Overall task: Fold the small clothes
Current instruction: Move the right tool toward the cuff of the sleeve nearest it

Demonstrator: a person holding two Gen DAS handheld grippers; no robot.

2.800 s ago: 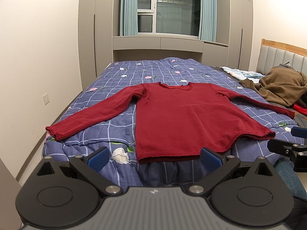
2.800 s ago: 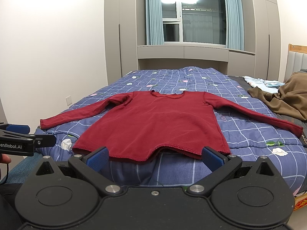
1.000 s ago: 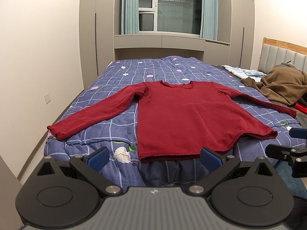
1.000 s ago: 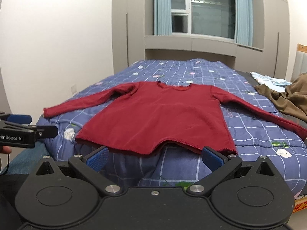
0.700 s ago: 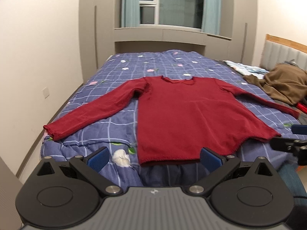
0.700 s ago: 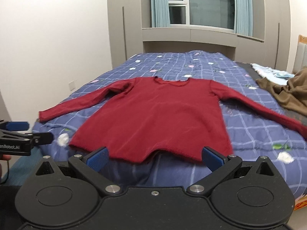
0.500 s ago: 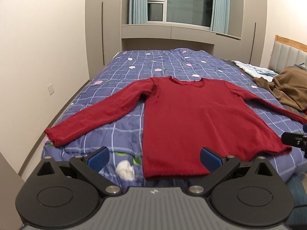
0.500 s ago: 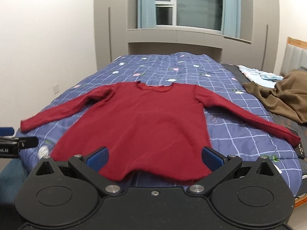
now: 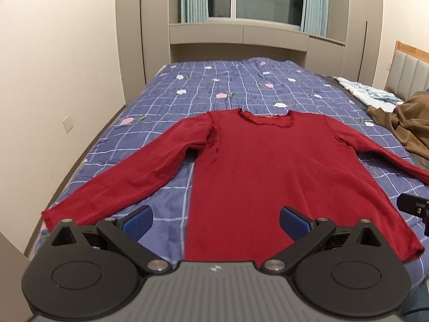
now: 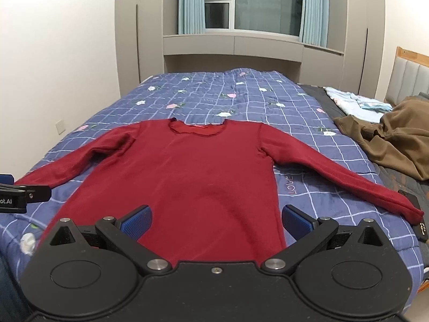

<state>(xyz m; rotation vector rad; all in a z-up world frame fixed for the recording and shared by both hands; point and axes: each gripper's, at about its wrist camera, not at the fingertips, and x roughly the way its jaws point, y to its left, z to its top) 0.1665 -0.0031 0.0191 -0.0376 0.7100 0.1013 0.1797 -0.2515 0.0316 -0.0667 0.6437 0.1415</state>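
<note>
Red sweater (image 9: 270,177) lying flat across the bed's (image 9: 236,80) near edge, sleeves spreading toward both side edges. Left gripper (image 9: 214,220) and right gripper (image 10: 215,220) hovering over the hem, jaws gaping wide, gripping nothing.

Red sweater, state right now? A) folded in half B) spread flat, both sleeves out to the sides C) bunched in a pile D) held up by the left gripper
B: the red sweater lies flat on the bed, sleeves spread, and both grippers are open, gripping nothing.
</note>
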